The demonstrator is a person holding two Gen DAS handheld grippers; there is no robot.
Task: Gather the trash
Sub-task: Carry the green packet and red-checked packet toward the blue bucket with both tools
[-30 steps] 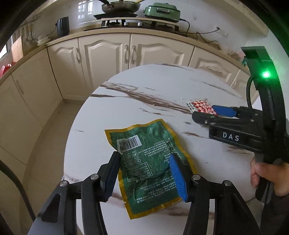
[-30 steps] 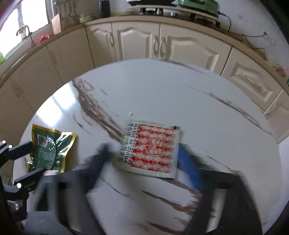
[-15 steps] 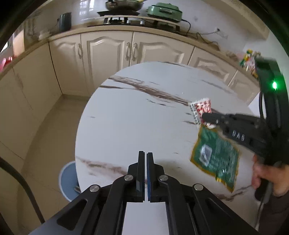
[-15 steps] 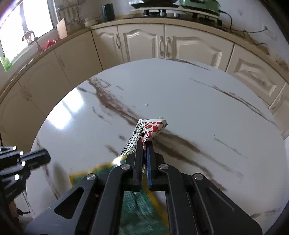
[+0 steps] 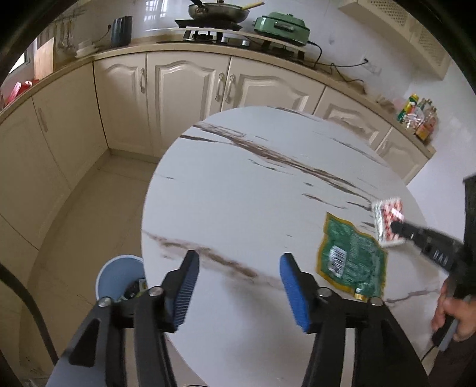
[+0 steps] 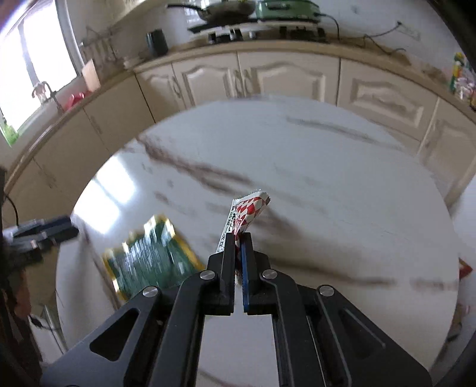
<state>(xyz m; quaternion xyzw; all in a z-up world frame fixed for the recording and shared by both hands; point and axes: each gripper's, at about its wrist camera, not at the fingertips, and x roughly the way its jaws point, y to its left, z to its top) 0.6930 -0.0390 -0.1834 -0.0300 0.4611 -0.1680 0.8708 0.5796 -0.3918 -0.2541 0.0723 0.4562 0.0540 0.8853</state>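
Item: red-and-white wrapper (image 6: 250, 212), thin foil sachet. Location: centre of the right wrist view, lifted off the round marble table (image 5: 238, 184); at the right edge of the left wrist view. Held by one edge between the pressed-together pads of the right gripper (image 6: 238, 247), the free end folding over. Handling, by judgement: very light, limp, slick; an edge pinch serves, but it could slide out.

Item: green packet (image 5: 351, 256), flat, gold-bordered, barcode up. Location: lower right of the left wrist view, lying on the table just beside the held wrapper. Likely light and crinkly; lying flat, it offers only a border or corner for the pads.

Item: left gripper (image 5: 236, 282). Fingers stand at a middling spread, having just been opening, nothing between them; lower centre, over the table's near rim.

Surroundings: blue bin (image 5: 119, 277), lower left, on the floor beside the table, some rubbish inside. Cream cabinets (image 5: 184, 98) and a green cooker (image 5: 279, 25) along the top. A hand (image 5: 455, 315) grips the right tool, lower right. Nothing stands between packet and bin.
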